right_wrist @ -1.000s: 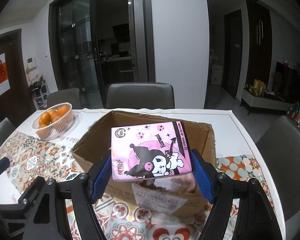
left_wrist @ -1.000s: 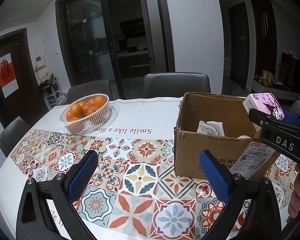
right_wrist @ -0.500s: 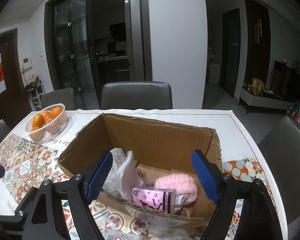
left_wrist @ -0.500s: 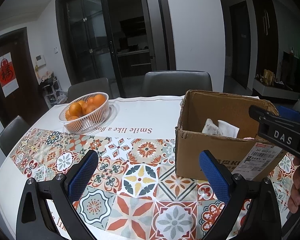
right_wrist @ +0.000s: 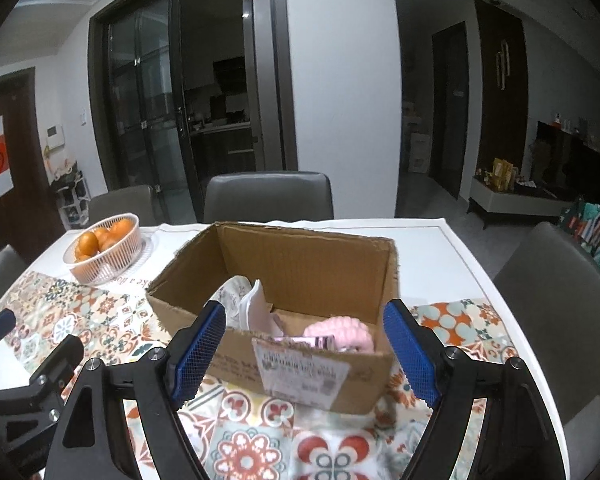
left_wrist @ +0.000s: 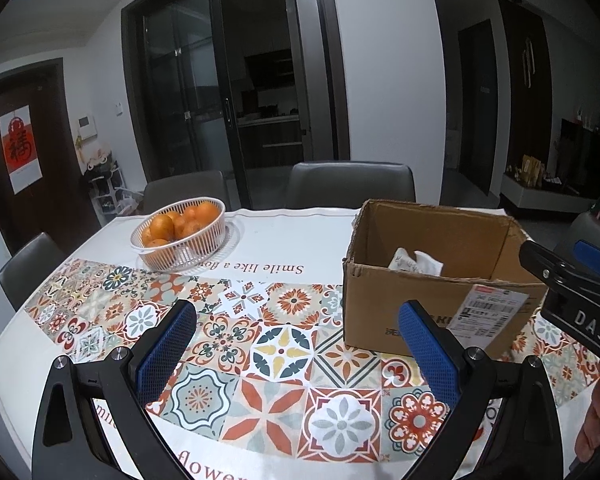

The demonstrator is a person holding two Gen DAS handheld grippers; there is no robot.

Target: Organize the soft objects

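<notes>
An open cardboard box (right_wrist: 312, 264) stands on the patterned tablecloth; it also shows at the right of the left wrist view (left_wrist: 432, 312). Inside it lie a white cloth (right_wrist: 244, 308), a pink fluffy item (right_wrist: 346, 330) and the edge of a pink tissue pack (right_wrist: 324, 342). The white cloth also peeks out in the left wrist view (left_wrist: 416, 262). My right gripper (right_wrist: 304, 350) is open and empty, just in front of the box. My left gripper (left_wrist: 296, 354) is open and empty over the tablecloth, left of the box. The right gripper's body (left_wrist: 572, 296) shows at the left view's right edge.
A white basket of oranges (left_wrist: 180, 232) stands at the table's far left, also in the right wrist view (right_wrist: 104, 250). Grey chairs (right_wrist: 268, 196) stand around the table. The tiled tablecloth (left_wrist: 260, 344) covers the near part of the table.
My right gripper opened and let the pink tissue pack drop into the box, then drew back toward me. My left gripper stayed open and barely moved.
</notes>
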